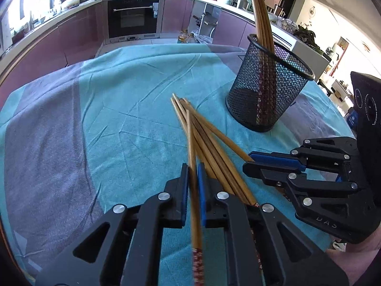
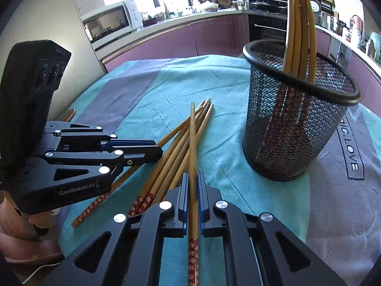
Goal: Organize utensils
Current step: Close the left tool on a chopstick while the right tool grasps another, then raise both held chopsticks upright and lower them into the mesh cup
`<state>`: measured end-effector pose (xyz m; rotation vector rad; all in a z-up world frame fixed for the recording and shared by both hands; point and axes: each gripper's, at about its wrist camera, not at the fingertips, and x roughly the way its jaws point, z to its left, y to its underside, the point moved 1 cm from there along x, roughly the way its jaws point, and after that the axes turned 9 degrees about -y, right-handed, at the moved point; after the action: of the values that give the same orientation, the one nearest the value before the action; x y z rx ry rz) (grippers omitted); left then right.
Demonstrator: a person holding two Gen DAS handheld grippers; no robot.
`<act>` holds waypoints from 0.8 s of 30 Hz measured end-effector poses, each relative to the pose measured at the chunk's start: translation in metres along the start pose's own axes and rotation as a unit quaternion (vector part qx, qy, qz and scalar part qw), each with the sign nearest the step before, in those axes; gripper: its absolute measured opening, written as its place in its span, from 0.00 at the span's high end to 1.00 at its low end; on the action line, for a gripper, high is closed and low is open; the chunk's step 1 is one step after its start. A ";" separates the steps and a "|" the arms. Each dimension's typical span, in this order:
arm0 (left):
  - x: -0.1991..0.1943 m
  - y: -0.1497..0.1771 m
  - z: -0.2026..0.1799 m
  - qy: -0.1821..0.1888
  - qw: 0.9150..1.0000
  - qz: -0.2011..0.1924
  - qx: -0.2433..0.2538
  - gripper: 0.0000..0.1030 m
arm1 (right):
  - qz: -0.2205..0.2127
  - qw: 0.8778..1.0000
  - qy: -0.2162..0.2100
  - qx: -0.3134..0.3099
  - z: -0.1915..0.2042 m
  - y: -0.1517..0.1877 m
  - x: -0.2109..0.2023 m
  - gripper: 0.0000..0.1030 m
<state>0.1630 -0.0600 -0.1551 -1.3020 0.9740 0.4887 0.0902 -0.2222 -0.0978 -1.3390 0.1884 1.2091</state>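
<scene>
Several bamboo chopsticks with red patterned ends lie in a pile [image 1: 214, 147] [image 2: 176, 147] on the teal cloth. A black mesh holder [image 1: 269, 83] [image 2: 297, 119] stands upright to the right with a few chopsticks [image 1: 262, 16] [image 2: 300, 28] leaning in it. My left gripper [image 1: 193, 169] [image 2: 152, 152] is shut on one chopstick [image 1: 191, 143] above the pile. My right gripper [image 2: 193, 178] [image 1: 250, 162] is shut on another chopstick [image 2: 193, 143], just right of the left one.
The table is covered by a teal and grey cloth [image 1: 95, 119] [image 2: 345, 202]. Kitchen counters, an oven [image 1: 133, 16] and a microwave [image 2: 107, 21] stand beyond the table's far edge. A person's hand [image 2: 28, 238] holds the left gripper.
</scene>
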 end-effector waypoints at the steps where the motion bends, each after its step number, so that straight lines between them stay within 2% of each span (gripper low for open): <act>1: -0.003 0.000 0.002 0.001 1.000 -0.004 -0.001 0.92 | -0.008 1.000 -0.001 -0.001 0.000 -0.001 -0.006 0.94; 6: -0.028 -0.007 0.002 0.015 0.999 -0.034 0.001 0.92 | -0.048 0.999 0.003 -0.002 -0.002 -0.007 -0.037 0.94; 13: -0.069 -0.020 0.005 0.053 0.995 -0.079 -0.003 0.92 | -0.105 0.994 0.000 0.007 -0.007 -0.013 -0.080 0.94; 24: -0.116 -0.032 0.011 0.093 0.988 -0.124 -0.008 0.92 | -0.158 0.987 -0.006 0.018 -0.018 -0.018 -0.116 0.94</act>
<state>0.1299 -0.0327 -0.0421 -1.4795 0.9451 0.1848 0.0624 -0.2967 -0.0092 -1.2760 -0.0114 0.9417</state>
